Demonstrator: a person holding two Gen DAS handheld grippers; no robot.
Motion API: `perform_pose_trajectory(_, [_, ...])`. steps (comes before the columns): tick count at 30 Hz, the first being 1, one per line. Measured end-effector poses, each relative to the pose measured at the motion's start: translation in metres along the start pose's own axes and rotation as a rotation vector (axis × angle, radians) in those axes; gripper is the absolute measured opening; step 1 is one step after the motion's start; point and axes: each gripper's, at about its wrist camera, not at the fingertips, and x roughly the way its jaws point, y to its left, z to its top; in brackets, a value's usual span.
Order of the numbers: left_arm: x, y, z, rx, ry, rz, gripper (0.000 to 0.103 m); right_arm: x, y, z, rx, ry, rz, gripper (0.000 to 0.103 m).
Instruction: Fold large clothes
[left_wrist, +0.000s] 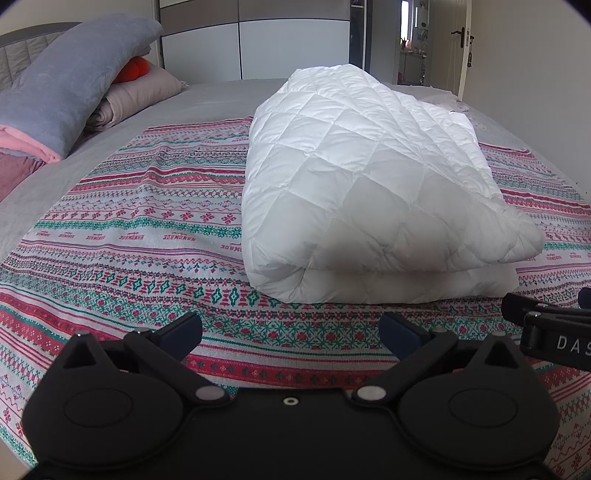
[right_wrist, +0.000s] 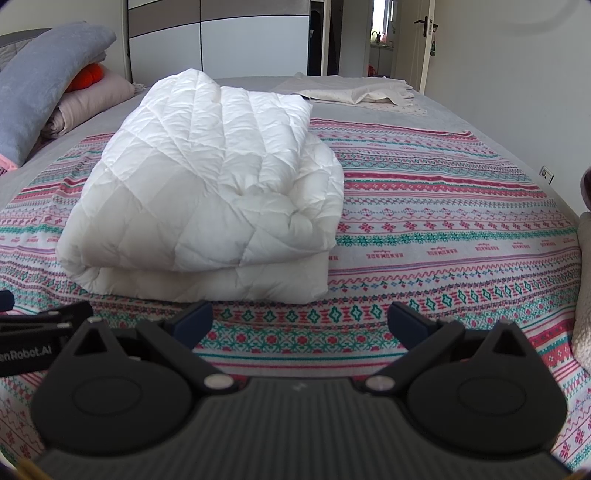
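— Left wrist view: where's the quilt (left_wrist: 365, 184)?
— Folded on the patterned sheet (left_wrist: 147, 221), just ahead of my left gripper (left_wrist: 291, 328). Both it and my right gripper (right_wrist: 301, 321) gape wide, holding nothing.

left wrist: low, near bed | right wrist: same | shared: quilt (left_wrist: 369, 184)

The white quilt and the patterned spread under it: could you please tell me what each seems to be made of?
White quilt: apparently thin woven shell over soft filling, with a faint sheen; diamond stitching puffs between the seams. Patterned spread: seems a matte woven cloth, likely cotton; it lies flat with shallow wrinkles, and whether its cross-stitch-style bands are printed or woven is unclear.
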Motion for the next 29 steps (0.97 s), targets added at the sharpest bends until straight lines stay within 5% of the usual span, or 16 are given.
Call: perform_pose_trajectory(29, [0.0063,0.0041,-0.0022,-0.014,0.022,0.002,0.103,0.0035,-0.0056,-0.0010,0.028,0.005,-0.026,0.103])
